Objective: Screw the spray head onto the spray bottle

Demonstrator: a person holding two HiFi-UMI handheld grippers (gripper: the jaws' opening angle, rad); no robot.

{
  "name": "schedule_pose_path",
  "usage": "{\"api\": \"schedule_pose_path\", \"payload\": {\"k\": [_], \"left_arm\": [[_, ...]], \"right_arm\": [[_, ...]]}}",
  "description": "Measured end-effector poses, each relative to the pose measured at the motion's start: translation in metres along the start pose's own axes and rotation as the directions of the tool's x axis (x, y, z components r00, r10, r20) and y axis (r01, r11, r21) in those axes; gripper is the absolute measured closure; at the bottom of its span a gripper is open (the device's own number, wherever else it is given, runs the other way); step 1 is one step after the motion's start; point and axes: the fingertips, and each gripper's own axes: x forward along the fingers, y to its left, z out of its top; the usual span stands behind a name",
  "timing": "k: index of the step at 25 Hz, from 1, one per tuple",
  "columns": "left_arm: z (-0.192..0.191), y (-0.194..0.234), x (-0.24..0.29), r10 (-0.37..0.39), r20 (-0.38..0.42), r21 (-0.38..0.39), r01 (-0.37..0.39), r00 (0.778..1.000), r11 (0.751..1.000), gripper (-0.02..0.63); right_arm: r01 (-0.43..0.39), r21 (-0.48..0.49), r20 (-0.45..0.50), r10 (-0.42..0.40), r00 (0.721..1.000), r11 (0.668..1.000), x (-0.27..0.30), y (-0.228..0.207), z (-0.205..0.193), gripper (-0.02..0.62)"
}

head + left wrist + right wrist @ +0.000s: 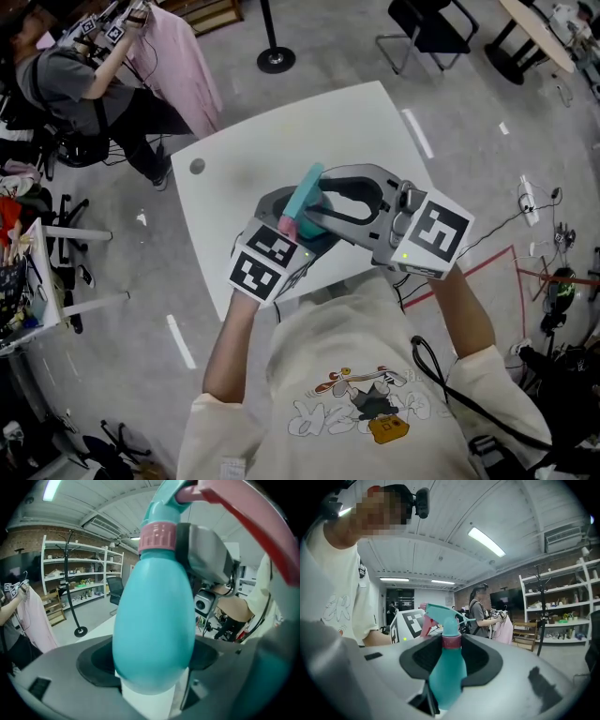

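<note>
Bright ceiling light, fisheye-warped edges

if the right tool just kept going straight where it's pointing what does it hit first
The spray bottle: it already stands in the right tool, whose jaws look closed on it. Behind it is a marker cube, though depth is unclear.

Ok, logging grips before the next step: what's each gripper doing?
Left gripper: closed on the spray bottle.
Right gripper: closed on the same spray bottle.
</note>
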Motion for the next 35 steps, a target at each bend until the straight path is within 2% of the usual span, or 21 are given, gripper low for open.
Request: {"api": "schedule_pose_path", "payload": {"k": [4, 8, 12, 16, 20, 22, 24, 26, 29, 30, 31, 32, 35], "left_arm": [[-0.002, -0.004, 0.003, -0.015, -0.001, 0.003, 0.015, 1.000, 1.000, 0.198], [-0.011, -0.024, -0.001, -0.156, -0.014, 0.066, 0.156, 0.988, 0.986, 0.198], [-0.019, -0.035, -0.009, -0.254, -0.072, 0.147, 0.262, 0.964, 0.954, 0.198], [-0.024, -0.043, -0.014, -0.276, -0.114, 0.195, 0.294, 0.954, 0.936, 0.198], [-0.027, -0.048, -0.011, -0.270, -0.185, 0.255, 0.311, 0.945, 0.916, 0.198], [-0.034, -0.048, -0.009, -0.247, -0.252, 0.297, 0.318, 0.936, 0.900, 0.198], [-0.039, -0.049, -0.008, -0.220, -0.305, 0.332, 0.320, 0.926, 0.887, 0.198], [-0.043, -0.052, -0.006, -0.211, -0.332, 0.338, 0.325, 0.919, 0.883, 0.198], [-0.044, -0.053, -0.005, -0.212, -0.336, 0.324, 0.324, 0.918, 0.889, 0.198], [-0.045, -0.054, -0.004, -0.210, -0.337, 0.322, 0.322, 0.918, 0.890, 0.198], [-0.046, -0.055, -0.003, -0.207, -0.341, 0.323, 0.321, 0.917, 0.890, 0.198], [-0.047, -0.056, -0.002, -0.204, -0.347, 0.326, 0.322, 0.915, 0.889, 0.198], [-0.053, -0.061, 0.001, -0.206, -0.355, 0.327, 0.328, 0.912, 0.886, 0.198]], "right_arm": [[-0.003, 0.003, -0.006, 0.003, 1.000, 1.000, -0.002, 0.001, -0.003, 0.463], [-0.108, 0.021, -0.019, 0.108, 0.994, 0.994, -0.008, 0.013, -0.008, 0.444], [-0.277, 0.065, -0.019, 0.278, 0.960, 0.959, -0.022, 0.024, -0.006, 0.381], [-0.326, 0.054, -0.068, 0.329, 0.942, 0.944, -0.028, 0.031, -0.009, 0.347], [-0.422, -0.029, -0.164, 0.412, 0.896, 0.906, -0.034, 0.043, 0.004, 0.342], [-0.482, -0.078, -0.253, 0.450, 0.856, 0.873, -0.039, 0.048, 0.011, 0.342], [-0.541, -0.106, -0.372, 0.471, 0.800, 0.834, -0.043, 0.053, 0.011, 0.342], [-0.597, -0.111, -0.500, 0.475, 0.724, 0.794, -0.043, 0.059, 0.002, 0.342], [-0.686, -0.136, -0.687, 0.431, 0.585, 0.715, -0.041, 0.062, -0.023, 0.344], [-0.709, -0.140, -0.728, 0.413, 0.547, 0.691, -0.041, 0.063, -0.031, 0.348], [-0.725, -0.143, -0.756, 0.398, 0.519, 0.674, -0.042, 0.064, -0.036, 0.386], [-0.737, -0.145, -0.775, 0.387, 0.500, 0.660, -0.043, 0.064, -0.040, 0.456], [-0.765, -0.140, -0.799, 0.384, 0.462, 0.629, -0.046, 0.068, -0.047, 0.459]]}}
